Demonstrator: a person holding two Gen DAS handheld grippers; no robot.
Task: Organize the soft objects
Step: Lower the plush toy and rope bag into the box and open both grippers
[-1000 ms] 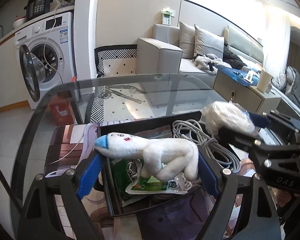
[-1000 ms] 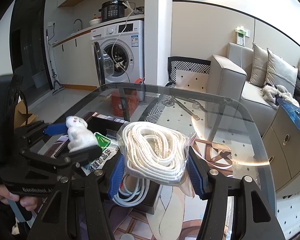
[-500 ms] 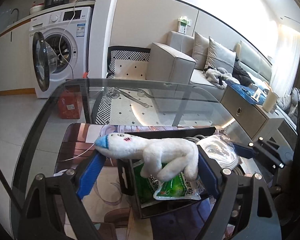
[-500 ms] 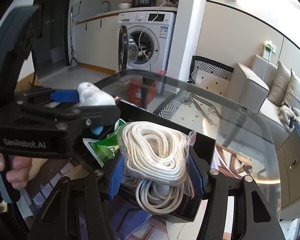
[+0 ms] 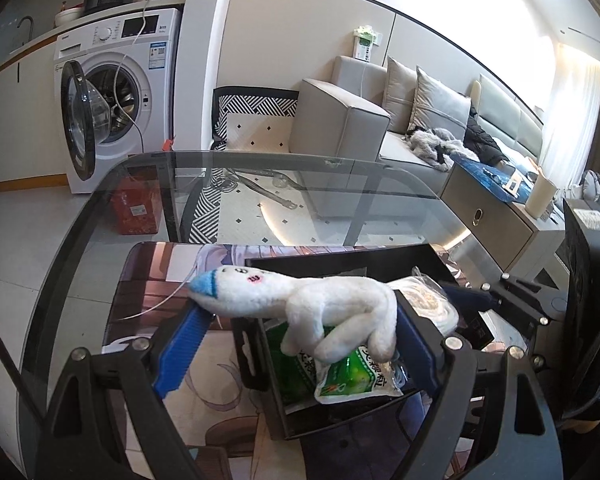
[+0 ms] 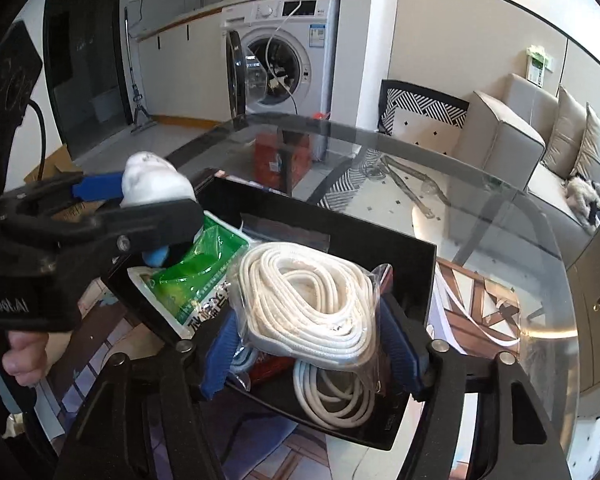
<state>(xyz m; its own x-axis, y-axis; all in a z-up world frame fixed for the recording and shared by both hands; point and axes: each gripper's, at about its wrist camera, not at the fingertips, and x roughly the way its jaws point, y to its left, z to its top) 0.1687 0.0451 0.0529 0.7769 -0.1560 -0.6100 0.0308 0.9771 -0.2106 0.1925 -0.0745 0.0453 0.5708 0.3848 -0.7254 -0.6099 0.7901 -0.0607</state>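
A white plush toy (image 5: 332,304) with a blue snout lies crosswise between the blue pads of my left gripper (image 5: 296,312), which is shut on it above the near left corner of a black box (image 5: 340,256). My right gripper (image 6: 308,344) hangs over the same box (image 6: 416,264). Its jaws are opening, and a clear bag of coiled white rope (image 6: 304,300) sits between them with thin gaps at the pads. The bag rests on a loose white cable coil (image 6: 332,396). A green packet (image 6: 204,268) lies in the box's left half.
The box stands on a printed mat (image 5: 160,272) on a glass table (image 6: 500,216). A person's hand (image 6: 20,356) grips the left tool's handle. Beyond the table are a washing machine (image 5: 116,96) with its door open and a grey sofa (image 5: 380,120).
My right gripper came down with the rope bag into the box and its jaws spread wider. The left gripper kept the plush toy and hardly moved.
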